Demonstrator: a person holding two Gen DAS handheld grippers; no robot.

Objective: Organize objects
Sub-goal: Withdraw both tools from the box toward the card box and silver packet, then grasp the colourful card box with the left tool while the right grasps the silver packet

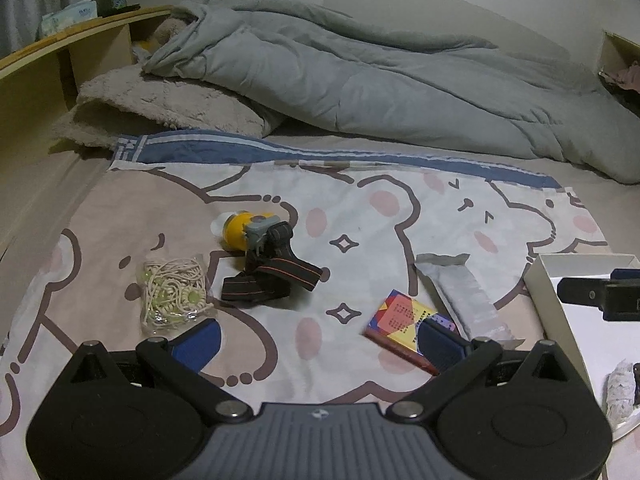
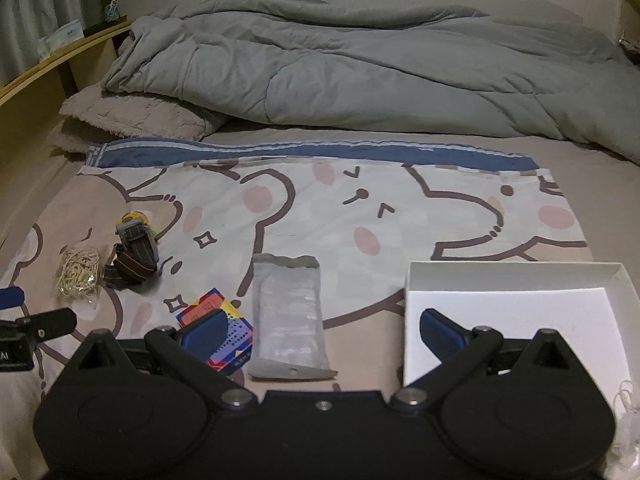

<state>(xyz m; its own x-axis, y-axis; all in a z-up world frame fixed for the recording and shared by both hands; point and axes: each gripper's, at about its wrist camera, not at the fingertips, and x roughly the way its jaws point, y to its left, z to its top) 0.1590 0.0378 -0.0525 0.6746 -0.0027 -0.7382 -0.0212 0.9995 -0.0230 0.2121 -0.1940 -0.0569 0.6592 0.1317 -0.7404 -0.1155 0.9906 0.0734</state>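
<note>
Both tongs spread wide and empty: left tongs low over the cartoon-print cloth on the bed, right tongs hovering with one pad above the colourful card box and the other above the white box.

Nothing gripped yet; likely step: lift one loose item and drop it in the white box. Silver foil pouch just left of the box, lying flat; card box touching or nearly touching its left edge. Further left, well apart: headlamp with striped strap and, beside it, bag of cord.

To do it well:
- Take the pouch across its narrow width, near the middle; flat and thin, so press down into the soft cloth to get under an edge.
- Keep clear of the card box while closing, or take that first by its long edges.
- Lift above the box wall before crossing; near wall stands upright.

Room: open cloth ahead, grey duvet far back, no obstruction. Box floor largely bare in the right wrist view; something pale at its near corner, unclear.
</note>
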